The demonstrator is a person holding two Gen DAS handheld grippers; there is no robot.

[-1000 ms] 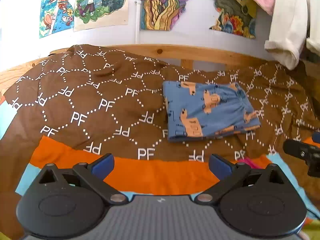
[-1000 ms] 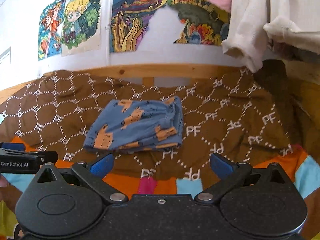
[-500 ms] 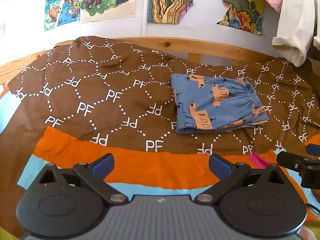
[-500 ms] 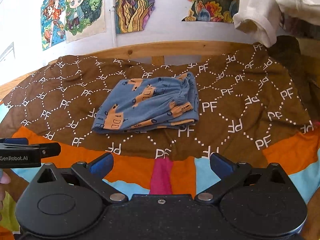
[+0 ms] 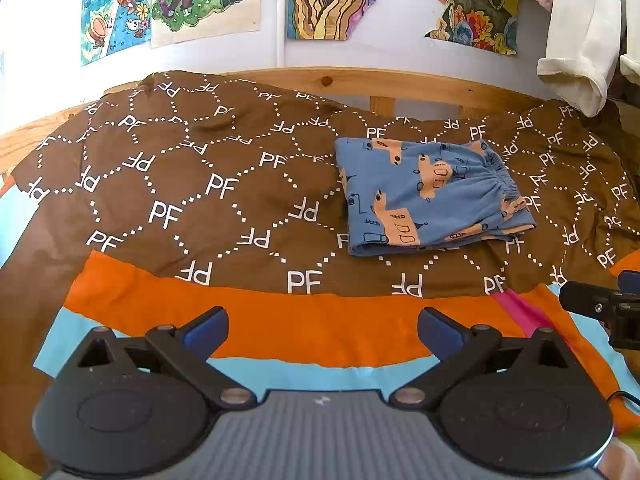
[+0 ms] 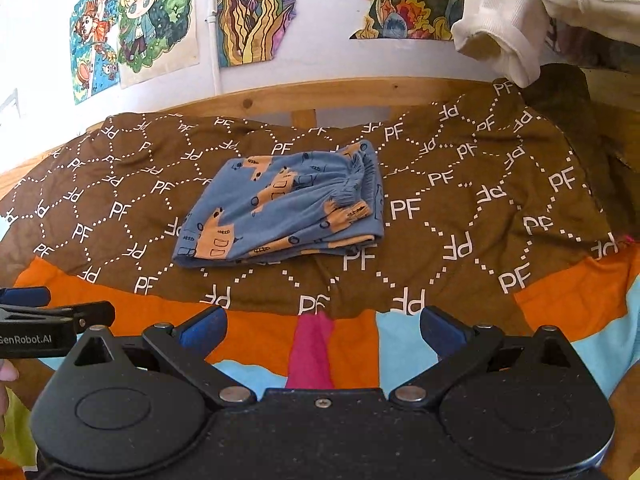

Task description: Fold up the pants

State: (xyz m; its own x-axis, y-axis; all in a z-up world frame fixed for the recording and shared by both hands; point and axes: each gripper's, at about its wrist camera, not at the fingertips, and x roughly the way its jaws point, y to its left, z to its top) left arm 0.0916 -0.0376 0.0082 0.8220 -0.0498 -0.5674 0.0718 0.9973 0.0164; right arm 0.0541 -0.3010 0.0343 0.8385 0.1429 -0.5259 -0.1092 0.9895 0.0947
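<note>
Left gripper (image 5: 322, 322): nearest in the left wrist view, black two-finger tool with blue pads, spread wide, empty, hovering above the near orange band and touching no cloth.
Right gripper (image 6: 320, 322): nearest in the right wrist view, same black tool with blue pads, spread wide, empty, above the pink and orange patches.
Near edge: orange, light-blue and pink patchwork sheet (image 5: 280, 320) showing from under the blanket.
Middle ground: brown blanket printed with white "PF" letters (image 5: 180, 200), soft and lightly rumpled, spread across most of the bed.
Task thing: small blue cotton pants with orange vehicle print (image 5: 432, 196), lying on the brown blanket, right of centre from the left tool, left of centre from the right tool (image 6: 288, 204), well apart from both.
Fold state: compact stacked rectangle, gathered elastic waistband at the right end, folded edge at the left; judged done or nearly done.
Handling: probably light, limp, thin knit; layers likely to slide and fan open if lifted by one corner.
Where to grip: through all layers at the near left and near right corners together, or at the thicker waistband end.
Far edge: pale wooden bed rail (image 6: 320, 96).
Beyond: bright drawn posters (image 6: 248, 12) on a white wall; cream garment (image 6: 500, 20) hanging at far right.
</note>
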